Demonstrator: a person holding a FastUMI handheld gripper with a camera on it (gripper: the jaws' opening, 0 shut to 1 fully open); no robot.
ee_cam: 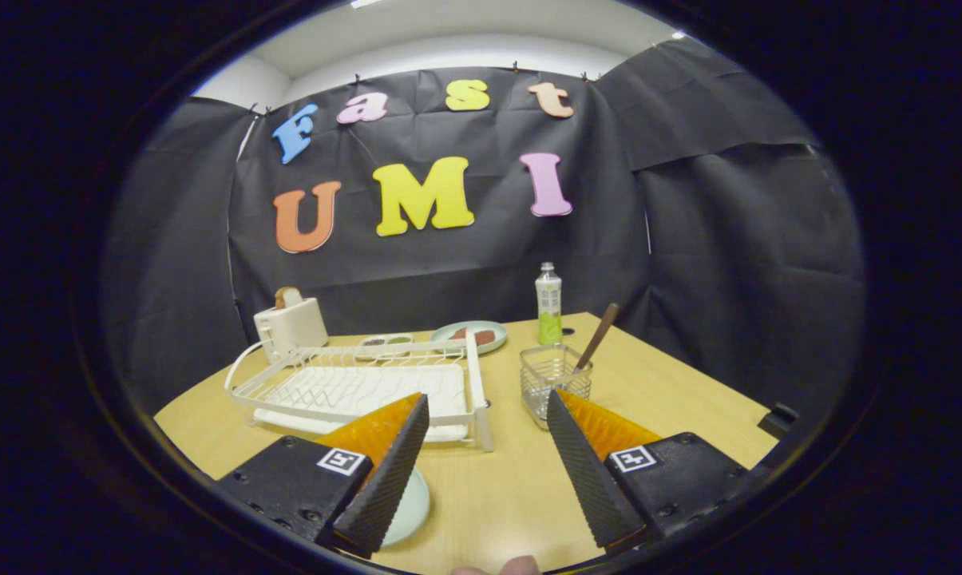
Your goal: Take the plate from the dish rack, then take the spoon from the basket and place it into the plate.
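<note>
My gripper (487, 411) is open above the wooden table, with nothing between its fingers. A pale green plate (410, 503) lies flat on the table under and just behind the left finger (393, 471), mostly hidden by it. The white wire dish rack (353, 383) stands beyond the left finger and holds no dishes. A clear wire-mesh basket (552, 382) stands just ahead of the right finger (584, 471). A brown-handled spoon (597, 335) leans out of the basket, its handle tilted up and to the right.
A white toaster (290, 323) stands behind the rack. Further back are a plate with food (471, 335), small dishes (386, 342) and a green-labelled bottle (548, 305). A fingertip (512, 566) shows at the near table edge. A dark object (777, 417) sits at the table's right edge.
</note>
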